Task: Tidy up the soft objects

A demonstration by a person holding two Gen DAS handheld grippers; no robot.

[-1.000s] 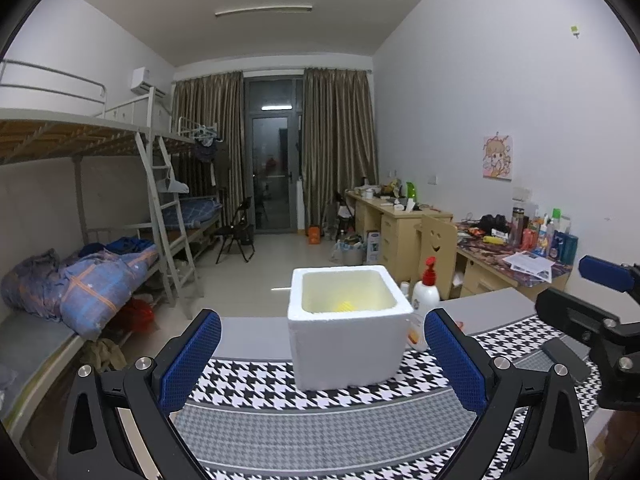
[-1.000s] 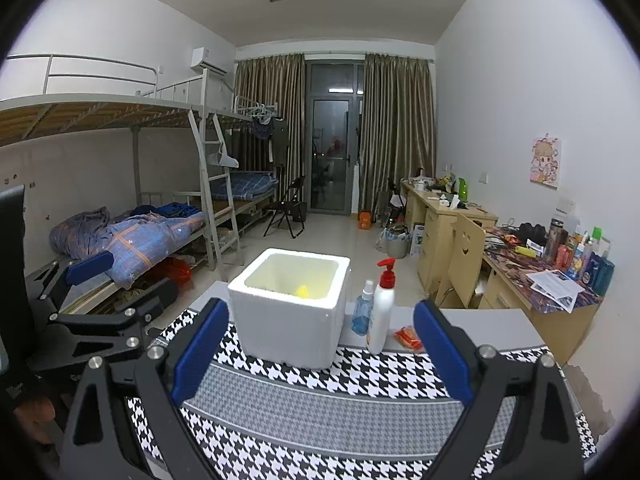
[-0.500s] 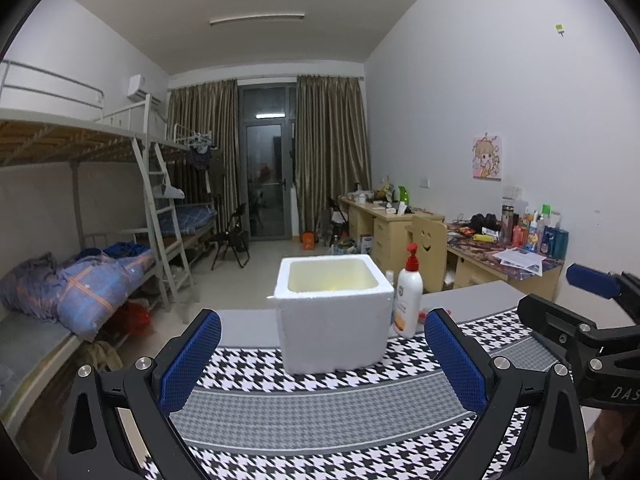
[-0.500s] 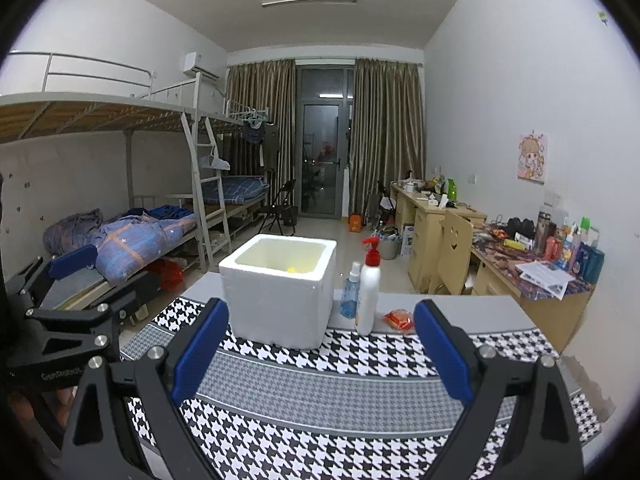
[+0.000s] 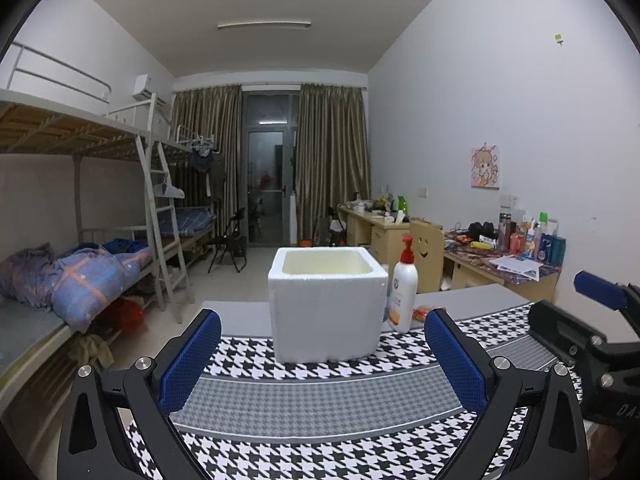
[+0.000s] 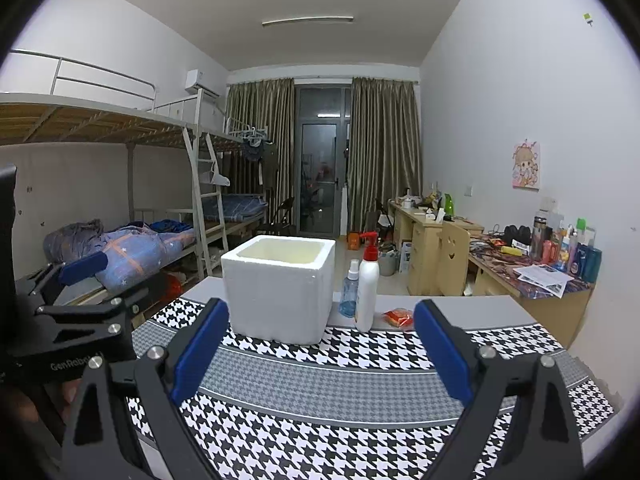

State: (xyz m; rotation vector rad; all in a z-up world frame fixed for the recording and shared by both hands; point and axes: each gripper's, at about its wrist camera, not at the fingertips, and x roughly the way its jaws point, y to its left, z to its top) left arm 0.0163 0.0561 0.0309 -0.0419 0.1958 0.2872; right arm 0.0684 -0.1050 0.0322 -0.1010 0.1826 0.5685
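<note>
A white foam box [image 5: 326, 312] [image 6: 276, 292] stands open-topped on the houndstooth tablecloth [image 5: 320, 400]. From this low angle only its pale inner wall shows and its contents are hidden. A small orange-red packet [image 6: 398, 317] [image 5: 422, 313] lies on the table right of the box, behind the bottles. My left gripper [image 5: 320, 320] is open and empty, held short of the box. My right gripper [image 6: 321, 308] is also open and empty, at about the same distance. Each gripper appears at the edge of the other's view.
A white pump bottle with a red top [image 6: 368, 292] [image 5: 402, 292] and a small blue spray bottle [image 6: 349, 292] stand right of the box. Beyond the table are bunk beds [image 5: 80, 280] on the left and cluttered desks [image 6: 532, 264] on the right.
Both grippers have dropped lower and drawn back a little from the box. The yellow thing inside the box is no longer in sight. Both stay open.
</note>
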